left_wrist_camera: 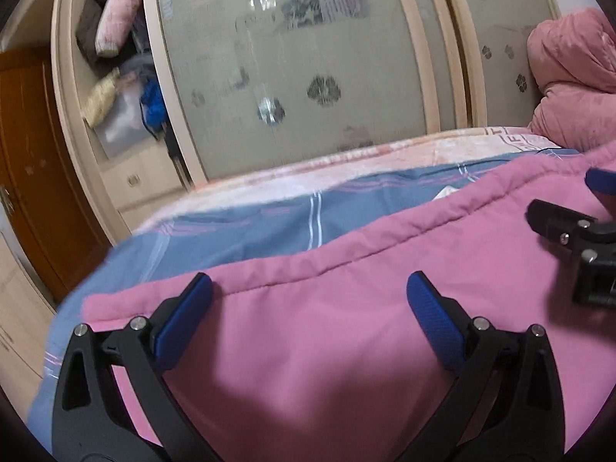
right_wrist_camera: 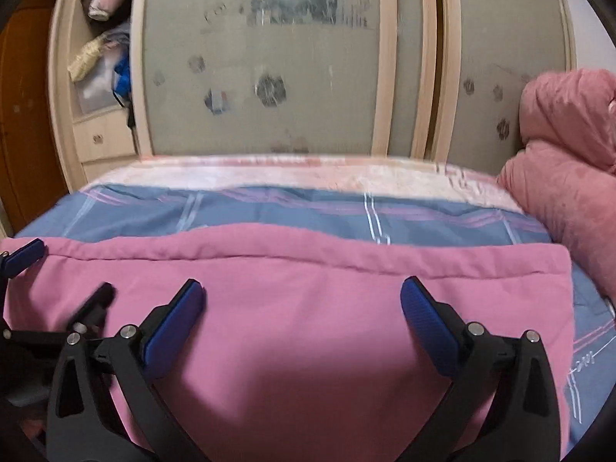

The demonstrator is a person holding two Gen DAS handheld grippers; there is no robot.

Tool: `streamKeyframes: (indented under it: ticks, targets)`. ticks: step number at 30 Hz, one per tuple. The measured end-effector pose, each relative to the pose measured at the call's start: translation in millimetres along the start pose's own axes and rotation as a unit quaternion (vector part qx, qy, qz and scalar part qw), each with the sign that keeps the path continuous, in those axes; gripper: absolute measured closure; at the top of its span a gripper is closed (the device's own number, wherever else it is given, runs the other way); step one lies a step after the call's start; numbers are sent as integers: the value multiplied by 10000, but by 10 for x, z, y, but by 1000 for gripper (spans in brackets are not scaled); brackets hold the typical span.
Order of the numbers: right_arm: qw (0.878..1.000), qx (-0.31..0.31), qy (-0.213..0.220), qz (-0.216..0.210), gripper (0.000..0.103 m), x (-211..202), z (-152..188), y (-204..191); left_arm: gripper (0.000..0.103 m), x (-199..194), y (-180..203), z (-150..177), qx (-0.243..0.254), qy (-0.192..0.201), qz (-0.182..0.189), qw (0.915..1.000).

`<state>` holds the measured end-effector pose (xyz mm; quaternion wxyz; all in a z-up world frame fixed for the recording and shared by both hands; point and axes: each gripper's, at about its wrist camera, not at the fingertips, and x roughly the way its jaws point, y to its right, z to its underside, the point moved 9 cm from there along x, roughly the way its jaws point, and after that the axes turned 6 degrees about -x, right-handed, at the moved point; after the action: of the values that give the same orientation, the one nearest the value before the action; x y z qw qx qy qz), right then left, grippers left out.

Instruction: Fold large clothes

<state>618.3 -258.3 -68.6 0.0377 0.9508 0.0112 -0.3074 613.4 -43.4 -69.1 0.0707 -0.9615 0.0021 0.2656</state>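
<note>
A large pink garment [left_wrist_camera: 327,327] lies flat on the bed, its stitched hem running along its far edge; it also fills the lower right wrist view [right_wrist_camera: 308,308]. My left gripper [left_wrist_camera: 308,300] is open just above the garment near its left end and holds nothing. My right gripper [right_wrist_camera: 302,300] is open above the garment's middle and holds nothing. The right gripper shows at the right edge of the left wrist view [left_wrist_camera: 577,231]. The left gripper shows at the left edge of the right wrist view [right_wrist_camera: 46,292].
A blue plaid bedsheet [right_wrist_camera: 308,208] covers the bed beyond the garment, with a pink-white blanket [right_wrist_camera: 288,171] behind it. A pink duvet [right_wrist_camera: 569,161] is piled at the right. A wardrobe with frosted sliding doors [right_wrist_camera: 269,57] stands behind, with an open shelf section [left_wrist_camera: 115,77] and a wooden door at the left.
</note>
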Motion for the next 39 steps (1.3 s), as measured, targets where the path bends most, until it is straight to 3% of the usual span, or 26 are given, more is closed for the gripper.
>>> streamKeyframes:
  ticks: [3,7,9,12,15,17,19,20,22,23,24,25,28,31,33,34,35,39]
  targets:
    - [9999,47,-125,-96,1,240,102,129,2,215,-61,47,-226,-231,124,9994]
    - [9996,243,-160,-73,1,401,210,324,2,345,-188,2,-383,-165,94,9991]
    - [9986,490,-190,101,1,462,278,548,2,418,-328,2,-641,-215,66,9977]
    - [9942,992,-363,187,5,576,410,901,2,530,-507,63,-1198,-449,397,9910]
    - [9894,1350,-511,175,14,623,542,1112,2,473,-807,-6,-1339,-105,29,9909]
    - [9864,1553,-531,131,14,643,600,1153,2,537,-1054,51,-1672,-206,0,9857]
    - [9861,1562,-557,89,14,678,628,1135,2,651,-1268,181,-2082,-490,49,9769]
    - [9862,1552,-578,88,14,698,634,1124,2,689,-1484,277,-2531,-573,0,9657]
    - [9857,1590,-550,45,14,691,637,1121,2,740,-1854,499,-3475,-726,-96,9348]
    - [9855,1615,-515,34,14,686,636,1126,2,783,-1973,638,-3945,-844,-19,9150]
    - [9858,1615,-469,34,14,675,634,1119,3,817,-1985,684,-4072,-906,97,9088]
    - [9859,1608,-454,38,14,667,635,1110,3,835,-1945,675,-3997,-946,119,9117]
    - [9857,1635,-404,37,14,655,638,1127,4,800,-1755,537,-3472,-803,251,9340]
    - [9853,1704,-141,-2,13,546,615,1143,3,636,-1778,462,-3412,-400,73,9391]
    - [9812,1905,282,-82,12,367,591,1208,2,521,-1772,411,-3399,-135,-32,9404]
    - [9785,1997,507,-94,11,265,579,1244,2,433,-1786,405,-3356,-16,-201,9418]
    - [9749,2108,718,-69,1,158,577,1295,2,389,-1826,389,-3296,47,-338,9435]
    - [9459,2986,1163,502,1,-363,741,1700,2,-77,-1833,310,-2633,520,-937,9587]
